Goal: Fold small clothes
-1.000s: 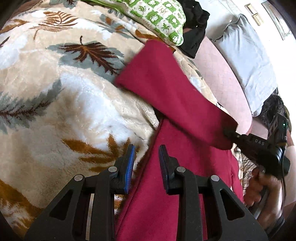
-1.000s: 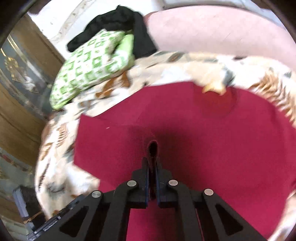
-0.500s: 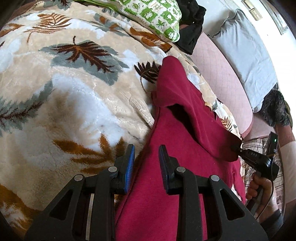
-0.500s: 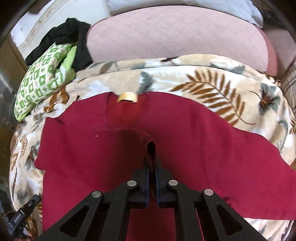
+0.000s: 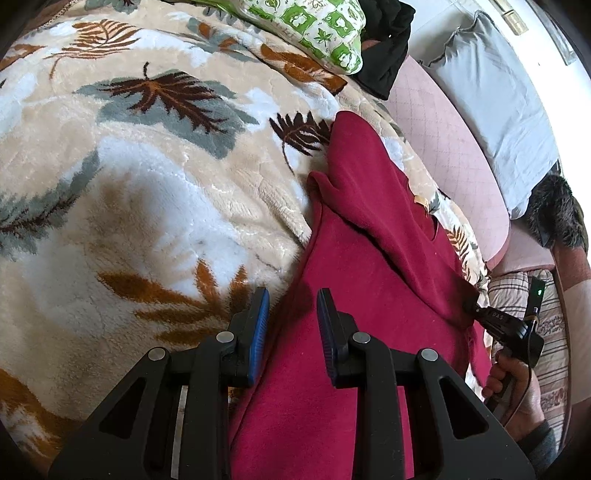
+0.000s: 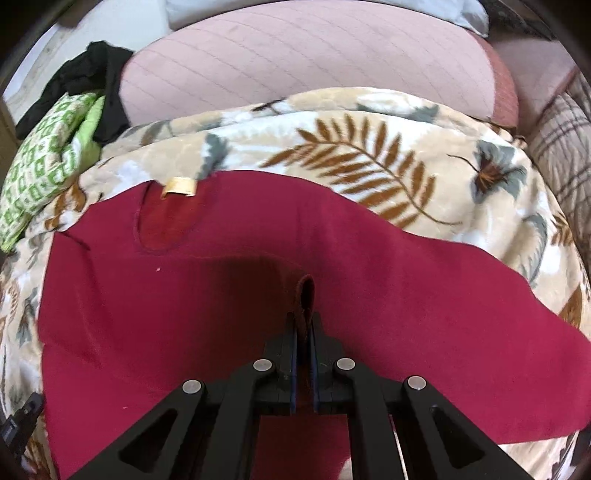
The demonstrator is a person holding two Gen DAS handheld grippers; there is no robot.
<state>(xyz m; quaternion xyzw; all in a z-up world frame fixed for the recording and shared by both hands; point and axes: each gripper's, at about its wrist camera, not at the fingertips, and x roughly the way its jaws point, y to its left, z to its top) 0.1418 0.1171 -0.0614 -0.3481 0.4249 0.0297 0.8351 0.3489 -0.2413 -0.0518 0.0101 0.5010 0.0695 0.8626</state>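
The red garment (image 6: pixel 221 314) lies spread on the leaf-patterned blanket (image 6: pixel 369 147), its neckline and tan label (image 6: pixel 179 186) toward 11 o'clock in the right wrist view. One second earlier the folded-over flap stood high and broad across the left wrist view; now the same flap (image 5: pixel 369 192) has been drawn down toward 4 o'clock and lies as a narrower diagonal band over the garment's body. In the right wrist view, more blanket and the pink cushion (image 6: pixel 314 55) have come into sight than before, and the garment's far edge now runs lower.

The right gripper (image 6: pixel 303 332) has its jaws pressed nearly together on a pinched ridge of red fabric, as in both earlier frames. The left gripper (image 5: pixel 291 314) has its blue-padded jaws a little apart with nothing gripped; it hovers over the garment's left edge, unchanged in gap and place.

Only the left wrist view shows the right gripper (image 5: pixel 491 317) from outside, at 4 o'clock, with the hand (image 5: pixel 513 387) on its handle, and the grey pillow (image 5: pixel 491 96) at 1 o'clock. Only the right wrist view shows the neckline and label. Both show the green-patterned cushion (image 5: pixel 314 26) and black cloth (image 6: pixel 92 74).
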